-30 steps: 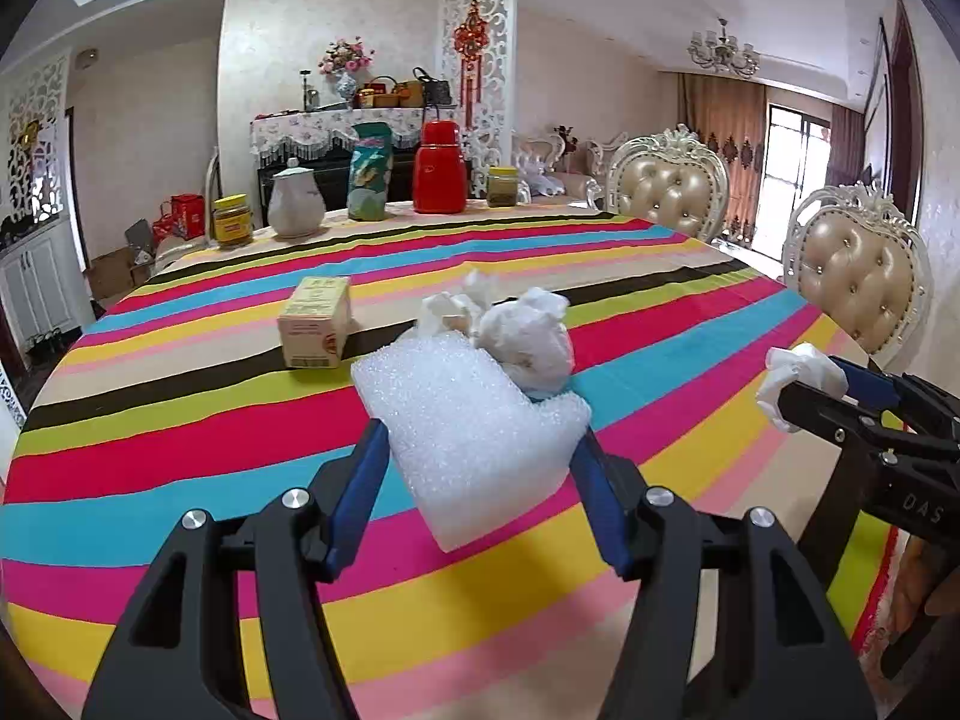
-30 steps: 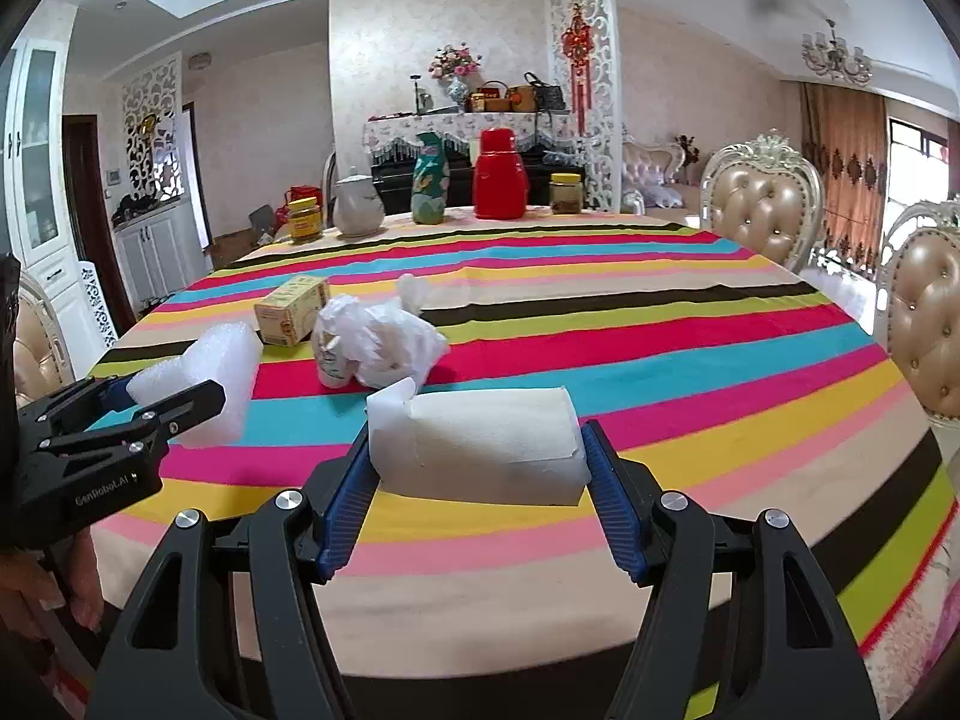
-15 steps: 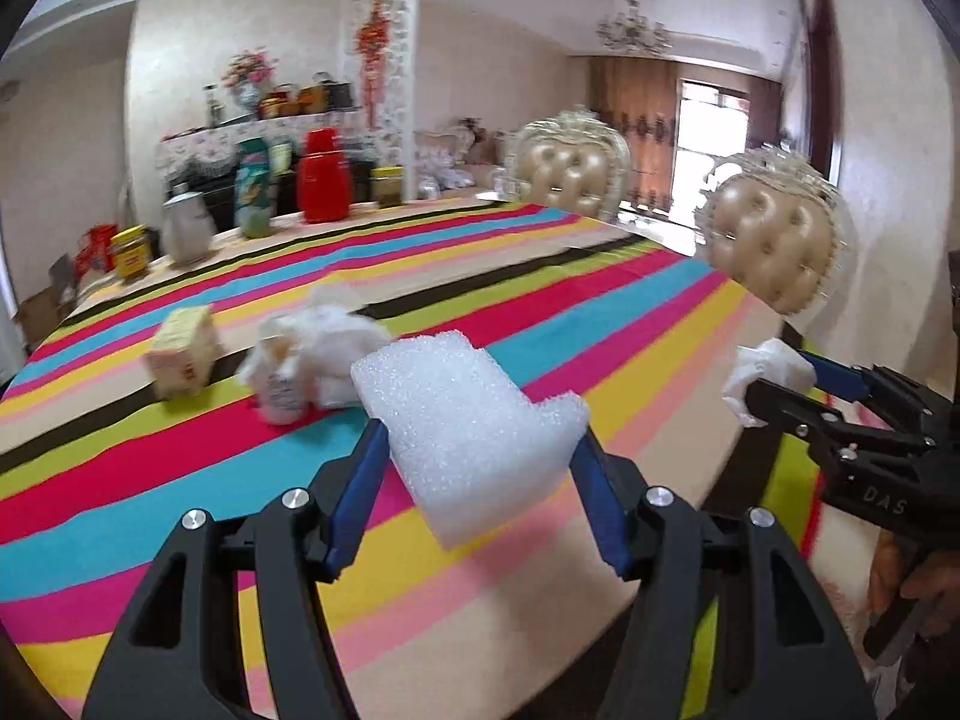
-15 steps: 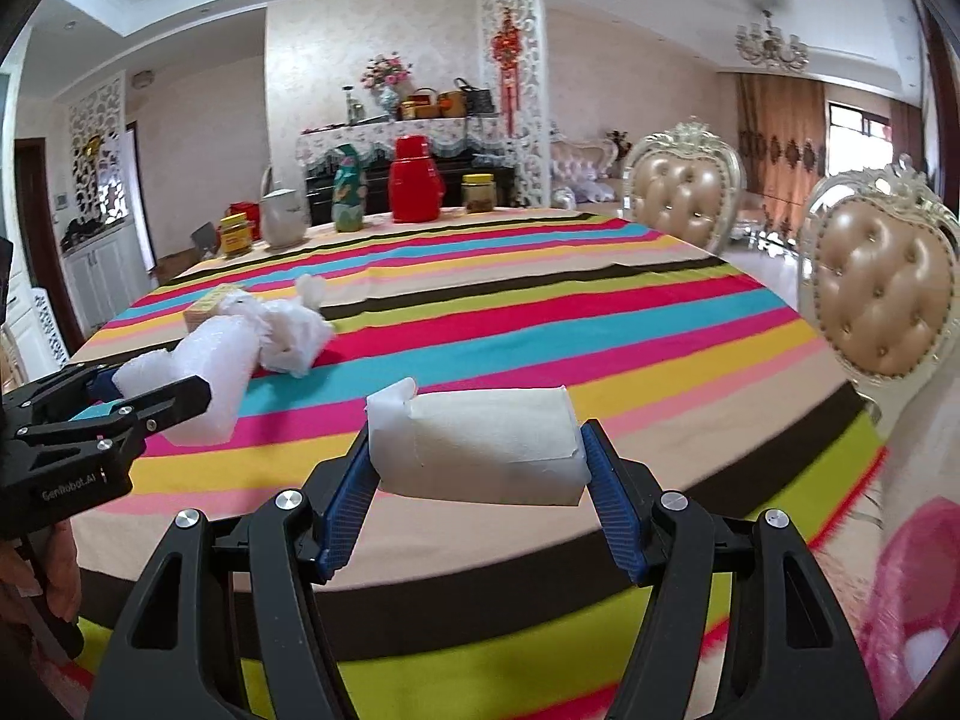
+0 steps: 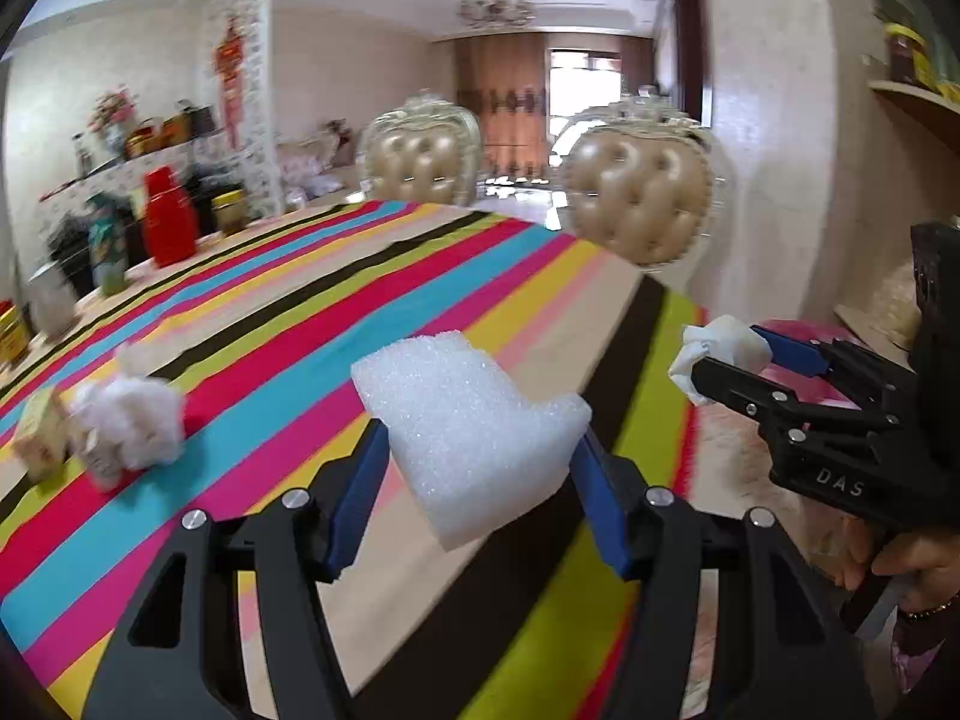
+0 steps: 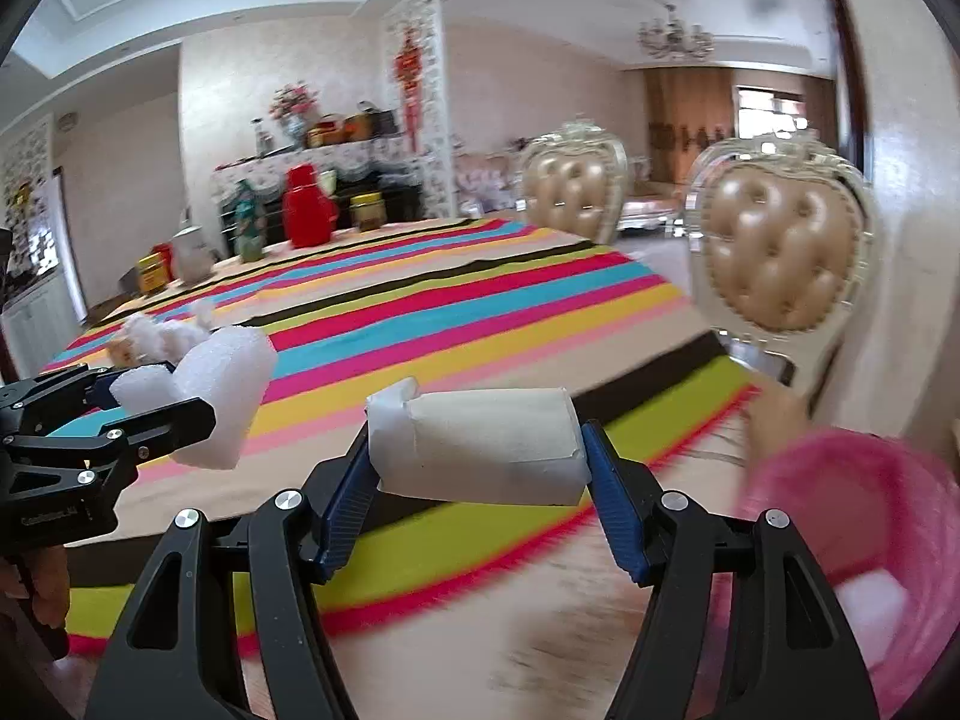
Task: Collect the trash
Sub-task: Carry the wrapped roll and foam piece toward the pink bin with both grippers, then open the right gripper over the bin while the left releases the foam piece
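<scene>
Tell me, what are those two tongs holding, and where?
Left tongs pinch a white foam chunk by its sides; right tongs clamp a folded paper wad at its ends.

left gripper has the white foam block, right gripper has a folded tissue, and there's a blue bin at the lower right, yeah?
Not quite: the bin is pink, not blue, as the right wrist view shows at its lower right. The rest holds: the left gripper grips the white foam block, and the right gripper grips the folded tissue.
</scene>
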`<state>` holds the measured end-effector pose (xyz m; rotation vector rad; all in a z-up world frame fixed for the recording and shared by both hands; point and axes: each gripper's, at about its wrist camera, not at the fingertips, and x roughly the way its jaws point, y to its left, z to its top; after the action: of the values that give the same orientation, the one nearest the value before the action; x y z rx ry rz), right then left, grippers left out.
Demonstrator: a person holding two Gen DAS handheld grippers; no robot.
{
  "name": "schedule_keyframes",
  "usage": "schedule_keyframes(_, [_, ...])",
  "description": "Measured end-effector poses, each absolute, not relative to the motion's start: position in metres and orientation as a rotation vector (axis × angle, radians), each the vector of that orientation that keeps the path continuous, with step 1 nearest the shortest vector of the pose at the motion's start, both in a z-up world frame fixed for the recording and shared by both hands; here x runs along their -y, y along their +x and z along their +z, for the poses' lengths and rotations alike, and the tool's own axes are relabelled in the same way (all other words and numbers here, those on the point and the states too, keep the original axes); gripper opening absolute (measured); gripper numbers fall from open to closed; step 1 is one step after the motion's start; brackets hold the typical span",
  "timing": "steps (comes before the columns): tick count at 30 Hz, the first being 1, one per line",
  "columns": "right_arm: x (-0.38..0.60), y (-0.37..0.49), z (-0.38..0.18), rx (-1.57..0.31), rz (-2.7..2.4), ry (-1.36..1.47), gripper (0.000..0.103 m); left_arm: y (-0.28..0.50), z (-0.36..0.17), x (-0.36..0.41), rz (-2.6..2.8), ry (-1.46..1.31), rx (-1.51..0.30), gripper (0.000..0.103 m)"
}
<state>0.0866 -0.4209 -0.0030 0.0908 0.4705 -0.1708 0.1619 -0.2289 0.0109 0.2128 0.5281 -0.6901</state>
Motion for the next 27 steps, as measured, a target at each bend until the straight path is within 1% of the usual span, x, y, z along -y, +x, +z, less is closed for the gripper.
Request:
schedule_keyframes(10, [0.516, 0.024, -0.009, -0.457, -0.448, 0.164, 0.063, 0.127, 0.015, 0.315, -0.922, 0.247, -0.474, 0.059])
schedule_keyframes(17, [0.584, 0.014, -0.02, -0.502, -0.574, 0.223, 0.066, 0.109, 0.015, 0.365, -1.025, 0.248, -0.467, 0.059])
schedule_keyframes(18, [0.594, 0.014, -0.02, -0.504, -0.575, 0.238, 0.067, 0.107, 0.016, 0.369, -1.031, 0.253, -0.465, 0.059])
schedule_keyframes(19, [0.603, 0.016, -0.02, -0.509, -0.578, 0.256, 0.071, 0.105, 0.015, 0.371, -1.034, 0.255, -0.465, 0.059])
schedule_keyframes(20, [0.608, 0.016, -0.019, -0.505, -0.578, 0.265, 0.073, 0.104, 0.014, 0.376, -1.036, 0.259, -0.467, 0.059])
schedule_keyframes(21, [0.614, 0.017, -0.017, -0.496, -0.572, 0.274, 0.077, 0.104, 0.014, 0.378, -1.038, 0.261, -0.469, 0.059])
schedule_keyframes(22, [0.616, 0.017, -0.015, -0.489, -0.565, 0.278, 0.086, 0.103, 0.012, 0.384, -1.042, 0.265, -0.475, 0.059])
schedule_keyframes(27, [0.629, -0.002, -0.002, -0.422, -0.582, 0.29, 0.085, 0.098, 0.011, 0.407, -1.092, 0.292, -0.49, 0.059])
